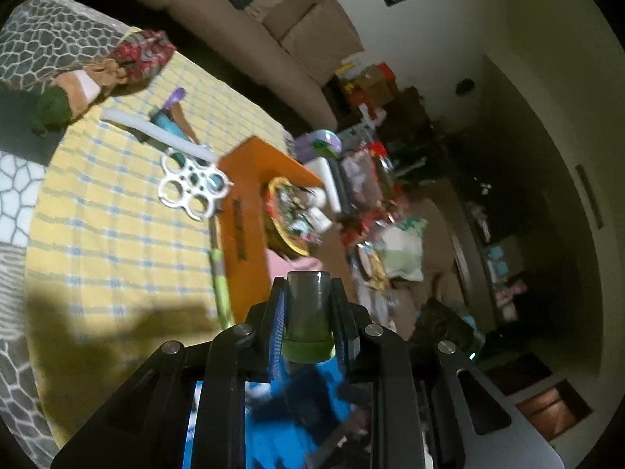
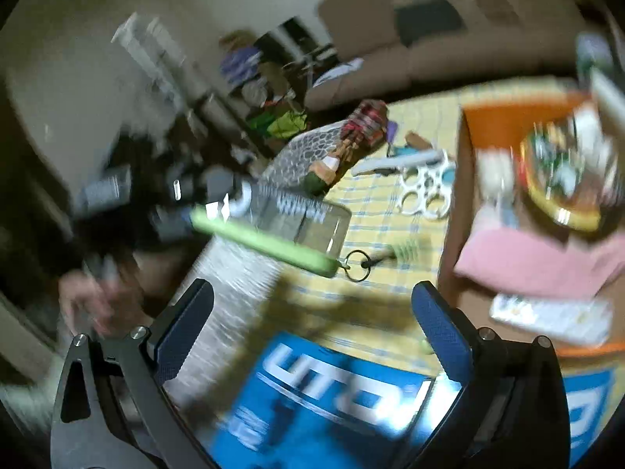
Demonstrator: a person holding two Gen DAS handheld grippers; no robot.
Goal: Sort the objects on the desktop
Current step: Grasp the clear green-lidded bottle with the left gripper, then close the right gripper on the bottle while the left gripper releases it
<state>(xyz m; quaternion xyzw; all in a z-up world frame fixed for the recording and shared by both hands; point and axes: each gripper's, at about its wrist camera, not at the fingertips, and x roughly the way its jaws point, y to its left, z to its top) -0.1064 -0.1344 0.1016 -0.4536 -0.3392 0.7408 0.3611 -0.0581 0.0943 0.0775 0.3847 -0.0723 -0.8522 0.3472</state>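
Note:
In the left wrist view my left gripper [image 1: 308, 282] is shut on a dark green tube [image 1: 308, 312] with a lighter green end, held lengthwise between the pads above the table's edge. My right gripper [image 2: 312, 314] stands open over the yellow checked cloth [image 2: 375, 226], with nothing between its fingers. On the cloth lie a white holder with round holes [image 1: 193, 185] [image 2: 425, 191], a white tube [image 1: 156, 133] and a green stick [image 1: 219, 289]. The blurred right wrist view also shows a light green bar with a metal ring [image 2: 265, 242] beside the other gripper's grey body [image 2: 300, 213].
An orange box [image 1: 250, 211] [image 2: 504, 117] carries a yellow bowl of small items [image 1: 289, 219] [image 2: 562, 183] and a pink cloth [image 2: 539, 265]. A doll in red patterned cloth [image 1: 136, 54] [image 2: 363, 125] lies at the far edge. A sofa and clutter stand beyond the table.

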